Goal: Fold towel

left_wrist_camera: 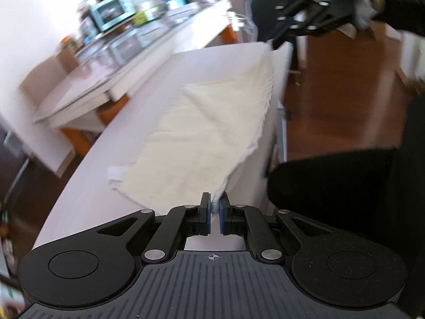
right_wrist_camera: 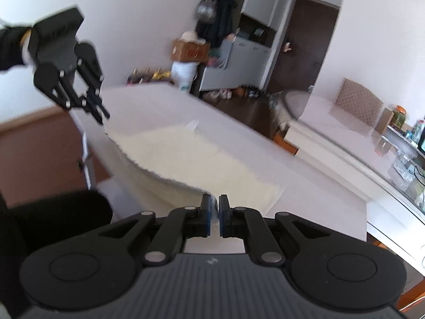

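Note:
A cream towel lies on the white table, its near edge lifted off the surface. My left gripper is shut on one near corner of the towel, which bunches between the blue pads. In the left wrist view my right gripper shows at the top right, pinching the far end of the same lifted edge. In the right wrist view my right gripper is shut on its towel corner, and my left gripper holds the other corner at the upper left.
A second white table stands beyond, with a counter of appliances behind it. The table edge drops to a wooden floor. A person's dark-clothed leg is close to the table's edge.

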Demonstrator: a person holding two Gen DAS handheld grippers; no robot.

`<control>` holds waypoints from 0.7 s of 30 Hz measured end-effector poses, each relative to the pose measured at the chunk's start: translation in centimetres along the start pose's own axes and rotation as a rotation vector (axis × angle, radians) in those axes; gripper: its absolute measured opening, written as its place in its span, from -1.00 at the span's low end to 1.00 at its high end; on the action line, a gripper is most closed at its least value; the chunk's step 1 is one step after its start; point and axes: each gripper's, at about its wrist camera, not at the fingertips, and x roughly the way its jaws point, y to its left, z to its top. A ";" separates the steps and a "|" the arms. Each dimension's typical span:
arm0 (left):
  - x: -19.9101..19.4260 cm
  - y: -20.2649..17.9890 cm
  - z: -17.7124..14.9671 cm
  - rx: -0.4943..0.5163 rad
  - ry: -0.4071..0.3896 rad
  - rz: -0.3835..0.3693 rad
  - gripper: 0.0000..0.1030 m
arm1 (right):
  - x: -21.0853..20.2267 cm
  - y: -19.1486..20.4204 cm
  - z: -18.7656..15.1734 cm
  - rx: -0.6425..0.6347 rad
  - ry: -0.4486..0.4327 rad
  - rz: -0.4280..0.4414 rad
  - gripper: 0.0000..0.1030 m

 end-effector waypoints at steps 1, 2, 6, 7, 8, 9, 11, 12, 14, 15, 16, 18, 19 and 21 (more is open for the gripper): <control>0.3 0.9 0.4 -0.036 0.003 0.012 -0.88 | 0.3 -0.6 0.3 0.011 -0.006 -0.005 -0.87; 0.7 2.2 0.8 -0.084 0.002 0.024 -0.88 | 0.7 -1.2 0.8 0.022 -0.012 -0.009 -0.87; 2.2 5.3 2.2 -0.168 0.001 0.046 -0.88 | 3.2 -3.5 2.0 0.053 -0.009 -0.021 -0.87; 3.0 6.2 2.6 -0.178 0.011 0.062 -0.88 | 4.2 -4.2 2.3 0.062 -0.002 -0.021 -0.87; 3.5 6.9 2.9 -0.183 0.018 0.069 -0.88 | 5.5 -5.0 2.5 0.075 0.006 -0.019 -0.87; 4.1 7.6 3.1 -0.190 0.026 0.077 -0.88 | 6.2 -5.4 2.6 0.083 0.010 -0.019 -0.87; 5.3 9.0 3.3 -0.212 0.039 0.086 -0.88 | 8.0 -6.4 2.6 0.107 0.024 -0.013 -0.87; 6.1 9.8 3.4 -0.229 0.048 0.085 -0.88 | 8.8 -6.9 2.6 0.120 0.032 -0.009 -0.87; 7.2 10.9 3.5 -0.248 0.064 0.088 -0.88 | 10.7 -7.9 2.5 0.150 0.052 -0.002 -0.87; 7.7 11.3 3.5 -0.255 0.070 0.088 -0.88 | 11.5 -8.4 2.5 0.165 0.063 0.001 -0.87; 8.3 11.8 3.5 -0.266 0.079 0.084 -0.88 | 12.2 -8.8 2.4 0.179 0.073 0.003 -0.87; 9.5 12.6 3.4 -0.280 0.092 0.085 -0.87 | 13.5 -9.4 2.2 0.201 0.089 0.003 -0.87; 10.0 12.9 3.3 -0.284 0.096 0.084 -0.87 | 14.1 -9.7 2.0 0.211 0.097 0.004 -0.87; 10.7 13.3 3.2 -0.288 0.104 0.082 -0.86 | 14.8 -10.0 1.8 0.224 0.108 0.002 -0.87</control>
